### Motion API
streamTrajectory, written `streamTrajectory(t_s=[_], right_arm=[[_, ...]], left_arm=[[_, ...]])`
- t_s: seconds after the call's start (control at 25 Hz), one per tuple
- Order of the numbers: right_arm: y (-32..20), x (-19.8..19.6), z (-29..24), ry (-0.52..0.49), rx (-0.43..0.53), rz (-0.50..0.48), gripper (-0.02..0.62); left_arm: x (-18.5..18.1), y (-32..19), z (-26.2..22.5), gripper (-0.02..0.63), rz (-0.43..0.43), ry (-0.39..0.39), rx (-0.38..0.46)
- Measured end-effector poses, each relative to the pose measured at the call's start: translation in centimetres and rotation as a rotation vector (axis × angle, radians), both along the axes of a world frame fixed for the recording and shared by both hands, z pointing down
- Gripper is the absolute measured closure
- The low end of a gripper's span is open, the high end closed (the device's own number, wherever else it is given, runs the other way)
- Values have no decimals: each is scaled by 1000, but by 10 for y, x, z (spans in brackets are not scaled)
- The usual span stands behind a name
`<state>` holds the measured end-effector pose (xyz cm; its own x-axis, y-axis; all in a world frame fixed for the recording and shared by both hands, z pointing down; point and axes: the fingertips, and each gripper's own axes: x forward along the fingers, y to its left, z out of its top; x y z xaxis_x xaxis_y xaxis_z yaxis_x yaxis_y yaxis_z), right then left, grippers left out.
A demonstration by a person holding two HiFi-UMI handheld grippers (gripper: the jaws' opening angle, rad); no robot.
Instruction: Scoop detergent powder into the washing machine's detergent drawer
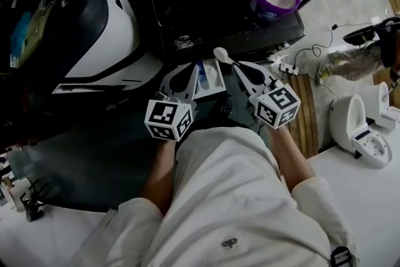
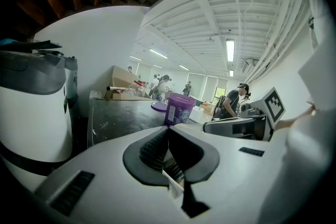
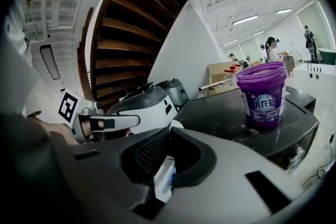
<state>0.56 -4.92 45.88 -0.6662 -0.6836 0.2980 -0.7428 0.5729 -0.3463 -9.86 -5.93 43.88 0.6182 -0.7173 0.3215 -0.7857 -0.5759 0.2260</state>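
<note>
Scoop [image 1: 220, 54] was pinched in your right tool [image 3: 169, 127], its handle mostly hidden, at the far end of the pulled-out detergent drawer [image 1: 215, 79]. Your left tool [image 2: 168, 129] was closed beside the drawer wall; whether it gripped the wall was unclear.

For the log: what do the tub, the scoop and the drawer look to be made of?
The tub looks like glossy purple plastic with a printed label. The scoop seems to be white plastic, smooth with an even sheen. The drawer is probably moulded white plastic with a blue insert; only part of it shows.
</note>
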Motion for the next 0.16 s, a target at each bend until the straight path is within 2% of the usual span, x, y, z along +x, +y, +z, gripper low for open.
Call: streamTrajectory(t_s=[0.16], right_arm=[[1, 0, 1, 2, -2, -2, 586]], left_arm=[[0, 0, 1, 586, 0, -1, -2]])
